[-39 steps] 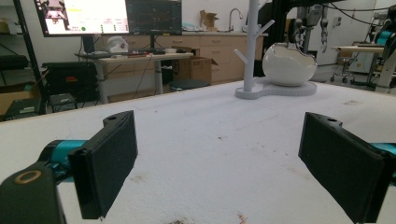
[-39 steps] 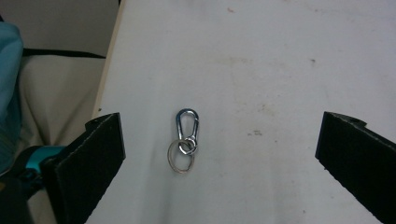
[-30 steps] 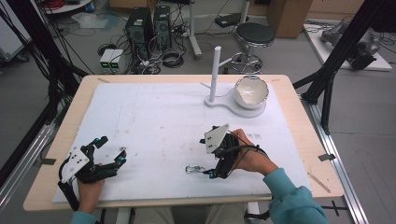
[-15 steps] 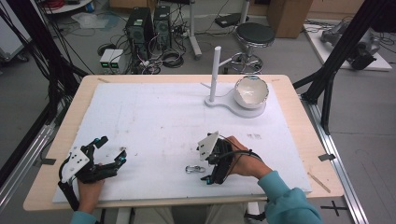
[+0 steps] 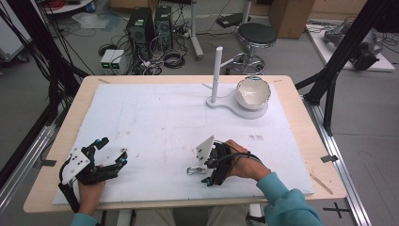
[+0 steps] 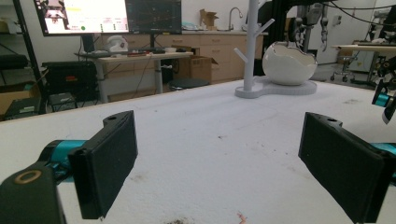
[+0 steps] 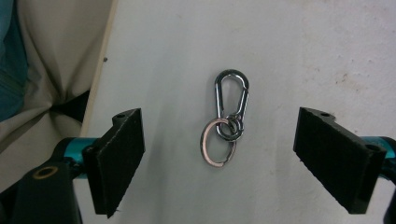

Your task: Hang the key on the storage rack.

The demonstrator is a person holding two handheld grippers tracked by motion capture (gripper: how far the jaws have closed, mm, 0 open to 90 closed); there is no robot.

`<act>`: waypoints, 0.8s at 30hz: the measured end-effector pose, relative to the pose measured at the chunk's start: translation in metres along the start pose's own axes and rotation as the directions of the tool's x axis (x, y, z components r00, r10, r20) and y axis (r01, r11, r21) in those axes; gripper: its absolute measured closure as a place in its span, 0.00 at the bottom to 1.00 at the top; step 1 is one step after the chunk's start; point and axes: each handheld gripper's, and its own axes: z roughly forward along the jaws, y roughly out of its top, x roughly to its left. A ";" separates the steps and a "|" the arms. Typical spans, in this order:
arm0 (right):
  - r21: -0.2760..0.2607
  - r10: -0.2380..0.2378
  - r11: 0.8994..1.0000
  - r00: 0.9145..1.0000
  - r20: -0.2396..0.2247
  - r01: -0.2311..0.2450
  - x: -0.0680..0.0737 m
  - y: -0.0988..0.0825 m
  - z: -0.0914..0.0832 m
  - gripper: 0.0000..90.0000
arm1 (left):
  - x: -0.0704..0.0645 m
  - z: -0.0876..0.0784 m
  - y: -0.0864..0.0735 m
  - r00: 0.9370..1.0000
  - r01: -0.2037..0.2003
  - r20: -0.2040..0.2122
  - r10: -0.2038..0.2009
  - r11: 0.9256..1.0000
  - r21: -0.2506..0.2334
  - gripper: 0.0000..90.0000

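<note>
A silver carabiner clip with two key rings (image 7: 228,119) lies flat on the white foam board (image 5: 155,122), near its front edge. My right gripper (image 5: 199,168) hovers directly over the clip (image 5: 192,170), pointing down, jaws wide open with one on each side of it. In the right gripper view the right gripper (image 7: 219,120) holds nothing. My left gripper (image 5: 113,150) rests at the front left of the board, open and empty, pointing across the board. In the left gripper view the left gripper (image 6: 222,122) frames bare foam.
A white stand with an upright branched post (image 5: 216,66) and a white bowl (image 5: 253,92) sits at the back right; the post (image 6: 251,46) and bowl (image 6: 287,65) stand far ahead of the left gripper. Beside the clip runs the board's front edge (image 7: 100,79).
My right gripper has shifted left and toward the front edge, settling over the clip. The left gripper has stayed where it was.
</note>
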 end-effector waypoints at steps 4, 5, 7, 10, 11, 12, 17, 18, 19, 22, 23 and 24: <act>0.005 0.006 1.000 1.000 -0.007 -0.006 -0.001 0.000 0.002 0.22 | 0.000 0.000 0.000 1.000 0.002 0.001 -0.002 1.000 0.000 0.13; 0.017 0.009 1.000 1.000 -0.003 -0.009 -0.001 0.000 0.002 0.23 | 0.000 0.000 0.000 1.000 0.003 0.001 -0.003 1.000 -0.001 0.13; 0.020 0.008 1.000 1.000 -0.006 -0.008 -0.001 0.000 0.003 0.24 | 0.000 0.000 0.000 1.000 0.001 0.001 -0.001 1.000 0.000 0.13; 0.034 0.008 0.999 1.000 -0.005 -0.008 -0.002 0.000 0.004 0.29 | 0.000 0.000 0.000 1.000 0.002 0.001 -0.002 1.000 0.000 0.13; 0.033 0.009 0.999 1.000 -0.008 -0.009 -0.002 0.000 0.005 0.30 | 0.000 0.000 0.000 1.000 0.001 0.001 -0.001 1.000 0.000 0.13; 0.041 -0.008 0.999 1.000 -0.002 0.008 -0.003 0.000 0.005 0.34 | 0.000 0.000 0.000 1.000 0.001 0.001 -0.001 1.000 0.000 0.13; 0.069 0.005 0.998 1.000 -0.002 -0.005 -0.002 0.001 0.006 0.38 | 0.000 0.000 0.000 1.000 0.001 0.001 -0.001 1.000 0.000 0.13; 0.068 0.000 0.998 1.000 -0.007 0.001 -0.002 0.001 0.007 0.40 | 0.000 0.000 0.000 1.000 0.003 0.001 -0.003 1.000 -0.001 0.13; 0.072 -0.004 0.997 1.000 -0.007 0.005 -0.002 0.001 0.007 0.42 | 0.000 0.000 0.000 1.000 0.002 0.001 -0.002 1.000 0.000 0.13; 0.076 -0.004 0.997 1.000 -0.013 0.005 -0.002 0.002 0.009 0.47 | 0.000 0.000 0.000 1.000 0.003 0.001 -0.003 1.000 -0.001 0.13; 0.085 -0.003 0.996 1.000 -0.011 0.004 -0.002 0.002 0.009 0.48 | 0.000 0.000 0.000 1.000 0.002 0.001 -0.002 1.000 0.000 0.13; 0.088 -0.020 0.996 1.000 -0.012 0.021 -0.003 0.002 0.009 0.50 | 0.000 0.000 0.000 1.000 0.003 0.001 -0.003 1.000 -0.001 0.13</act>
